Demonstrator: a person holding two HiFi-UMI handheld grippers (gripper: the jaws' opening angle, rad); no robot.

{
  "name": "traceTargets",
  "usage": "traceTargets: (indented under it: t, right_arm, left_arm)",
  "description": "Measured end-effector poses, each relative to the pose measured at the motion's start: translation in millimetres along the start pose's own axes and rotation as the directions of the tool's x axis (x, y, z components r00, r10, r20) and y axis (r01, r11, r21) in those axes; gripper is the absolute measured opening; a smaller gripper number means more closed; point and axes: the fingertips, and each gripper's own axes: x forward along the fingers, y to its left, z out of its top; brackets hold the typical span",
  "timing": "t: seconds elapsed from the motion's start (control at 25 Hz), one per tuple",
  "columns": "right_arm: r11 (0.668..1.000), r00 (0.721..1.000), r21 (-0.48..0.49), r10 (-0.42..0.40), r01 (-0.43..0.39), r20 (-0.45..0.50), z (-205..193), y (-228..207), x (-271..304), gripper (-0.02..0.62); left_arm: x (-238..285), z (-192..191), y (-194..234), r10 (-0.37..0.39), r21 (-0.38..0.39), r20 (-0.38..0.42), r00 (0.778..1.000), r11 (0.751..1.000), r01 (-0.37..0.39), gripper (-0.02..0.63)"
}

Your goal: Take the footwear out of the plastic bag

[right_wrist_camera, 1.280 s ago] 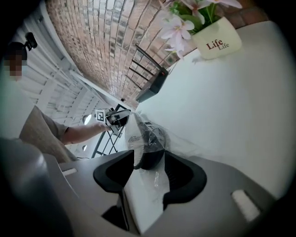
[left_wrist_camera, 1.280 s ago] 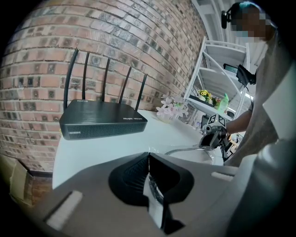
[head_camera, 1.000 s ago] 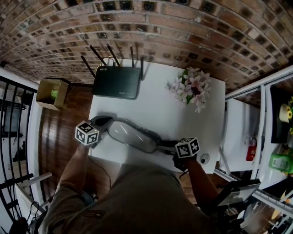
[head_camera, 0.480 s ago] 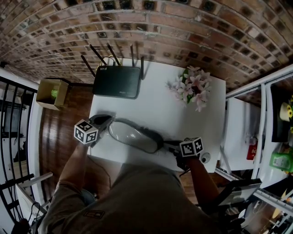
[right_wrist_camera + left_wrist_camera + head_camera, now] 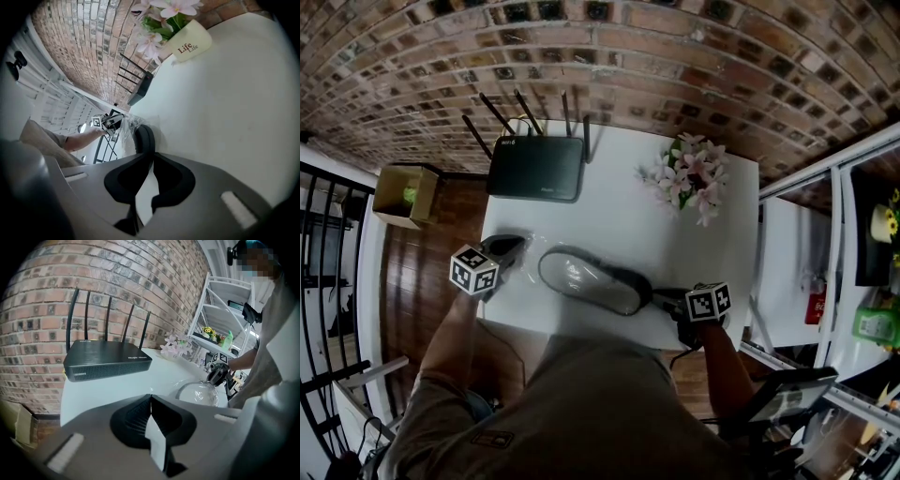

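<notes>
A dark shoe (image 5: 592,284) with a pale insole lies on the white table (image 5: 619,225), wrapped in a clear plastic bag (image 5: 528,266). My left gripper (image 5: 516,247) is at the bag's left end, with its jaws shut on the clear film (image 5: 150,397). At the shoe's right end, my right gripper (image 5: 664,298) has just been closing, and its jaws now pinch the shoe's dark rim (image 5: 144,138). In the left gripper view the bagged shoe (image 5: 199,393) lies ahead with the right gripper (image 5: 216,373) behind it.
A black router (image 5: 536,169) with several antennas stands at the table's back left. A pot of pink flowers (image 5: 689,178) is at the back right. A cardboard box (image 5: 405,192) sits on the floor to the left, and white shelving (image 5: 792,253) stands to the right.
The right gripper has moved right along the table's near edge and the shoe has slid right with it. The left gripper has stayed put, so the plastic now stretches between them.
</notes>
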Motion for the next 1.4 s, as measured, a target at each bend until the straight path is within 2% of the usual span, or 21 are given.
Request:
traceTargets:
  t: [0.16,0.28,0.4,0.48,0.68,0.8,0.84,0.88,1.08,1.12,1.4]
  right_arm:
    - [0.999,1.0,-0.026,-0.019,0.019,-0.003,0,-5,-3,0.048]
    - [0.999,1.0,-0.054,0.006,-0.007,-0.021,0,4,0,0.074]
    - [0.996,0.998,-0.087,0.028,-0.033,-0.055,0,14,5,0.208]
    - [0.991,0.995,-0.129,0.014,-0.027,-0.098,-2,17,9,0.274]
    - [0.981,0.988,-0.191,-0.045,0.016,-0.146,-2,22,16,0.29]
    - [0.977,0.985,-0.207,-0.087,0.054,-0.15,0,22,21,0.281]
    - [0.973,0.982,-0.215,-0.116,0.082,-0.151,0,19,22,0.25]
    - [0.97,0.979,-0.219,-0.142,0.108,-0.147,1,16,22,0.191]
    - [0.974,0.98,-0.189,-0.154,0.128,-0.127,3,10,20,0.126]
    - [0.973,0.98,-0.189,-0.159,0.134,-0.123,3,7,17,0.076]
    - [0.978,0.982,-0.16,-0.152,0.134,-0.109,0,-3,1,0.069]
  left_arm:
    - [1,0,0,0.005,0.003,0.0,1.0,1.0,-0.005,0.003]
    - [1,1,0,0.008,0.003,-0.001,1.0,1.0,-0.008,0.003]
    - [2,2,0,0.007,0.003,-0.004,1.0,1.0,-0.007,0.003]
    - [2,2,0,0.007,0.003,-0.004,1.0,1.0,-0.007,0.003]
    - [3,1,0,0.005,-0.003,-0.001,1.0,1.0,-0.005,0.003]
    - [3,1,-1,0.002,-0.005,0.0,1.0,1.0,-0.002,0.003]
    - [3,1,-1,0.001,-0.005,0.0,1.0,1.0,-0.001,0.003]
    - [3,1,-2,0.0,-0.005,0.001,1.0,1.0,0.0,0.003]
    - [1,1,-1,0.001,-0.002,0.001,1.0,1.0,-0.001,0.003]
    - [0,1,-1,0.002,-0.002,0.0,1.0,1.0,-0.002,0.003]
    - [-2,-1,-1,0.012,0.002,-0.003,1.0,1.0,-0.012,0.003]
